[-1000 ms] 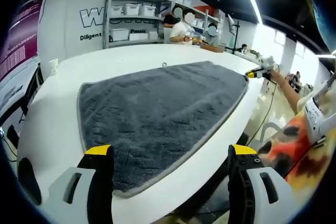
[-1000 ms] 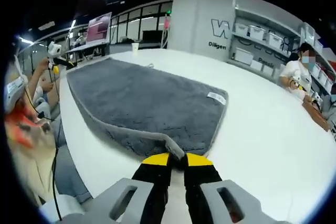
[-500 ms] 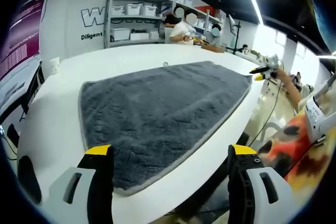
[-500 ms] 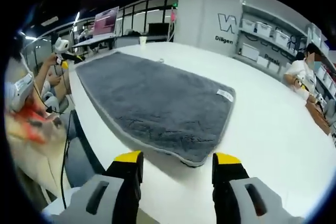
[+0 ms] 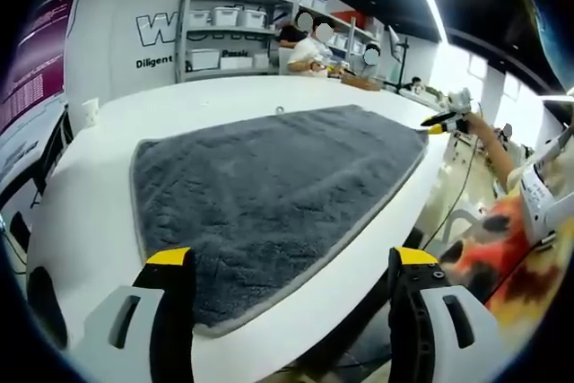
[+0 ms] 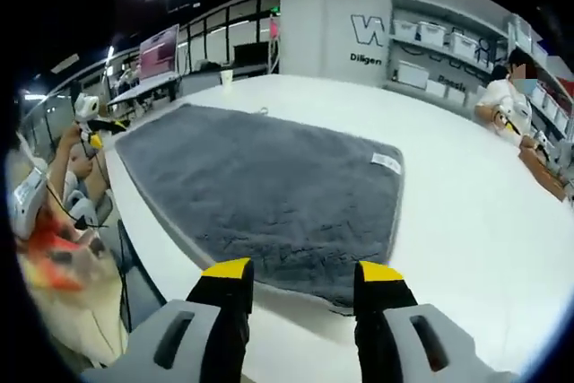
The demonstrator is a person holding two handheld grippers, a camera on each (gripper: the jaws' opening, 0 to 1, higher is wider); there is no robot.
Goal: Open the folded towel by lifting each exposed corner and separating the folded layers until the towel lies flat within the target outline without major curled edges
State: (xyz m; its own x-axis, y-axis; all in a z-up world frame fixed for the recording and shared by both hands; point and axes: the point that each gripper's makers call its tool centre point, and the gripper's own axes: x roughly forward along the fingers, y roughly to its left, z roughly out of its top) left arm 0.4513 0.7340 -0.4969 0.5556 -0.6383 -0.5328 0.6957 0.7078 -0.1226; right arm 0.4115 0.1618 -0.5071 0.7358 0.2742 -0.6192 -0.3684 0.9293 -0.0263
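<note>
A grey towel (image 5: 269, 186) lies spread out on the white table (image 5: 206, 96), its near edge along the table's front. My left gripper (image 5: 291, 262) stands open over the towel's near corner, with nothing between its fingers. In the right gripper view the same towel (image 6: 269, 186) lies flat, with a white label (image 6: 386, 161) by its right edge. My right gripper (image 6: 302, 271) is open just above the towel's near edge and holds nothing. The right gripper (image 5: 444, 121) also shows at the towel's far right corner, and the left gripper (image 6: 90, 118) at the far left corner.
Shelves with white bins (image 5: 224, 38) stand against the back wall. People sit at the table's far end (image 5: 309, 47). A paper cup (image 5: 90, 112) stands near the left edge. The person's patterned clothes (image 5: 493, 248) are close by the table's front edge.
My right gripper was shut on the towel's near corner a second ago; it has let go, opened and drawn back a little. The towel corner now lies flat. The left gripper stayed open.
</note>
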